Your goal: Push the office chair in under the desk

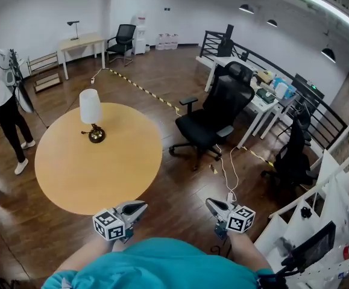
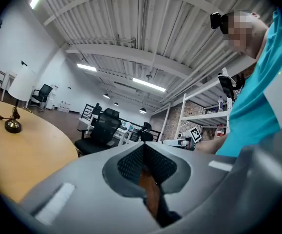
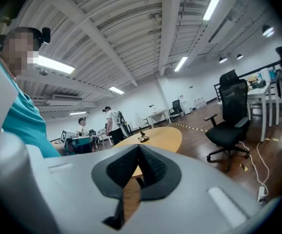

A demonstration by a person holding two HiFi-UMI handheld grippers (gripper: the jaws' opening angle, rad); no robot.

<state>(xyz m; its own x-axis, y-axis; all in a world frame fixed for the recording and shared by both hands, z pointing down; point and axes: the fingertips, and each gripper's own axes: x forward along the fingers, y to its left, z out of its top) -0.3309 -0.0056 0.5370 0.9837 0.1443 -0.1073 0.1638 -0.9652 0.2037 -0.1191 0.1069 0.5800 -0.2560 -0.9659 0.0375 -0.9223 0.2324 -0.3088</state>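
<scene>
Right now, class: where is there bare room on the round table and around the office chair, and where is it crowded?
The round table is bare except the lamp near its far edge. Open floor lies between table and office chair. Crowded: right of the chair, where a white cable trails on the floor beside the cluttered desk.

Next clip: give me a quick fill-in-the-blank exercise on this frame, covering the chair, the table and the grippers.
1. The office chair beside the white desk is ___ in colour.
2. On the round table stands one ___.
3. The left gripper and right gripper both have their fingers ___ (open/shut), with nothing held.
Missing words: black; lamp; shut.
</scene>
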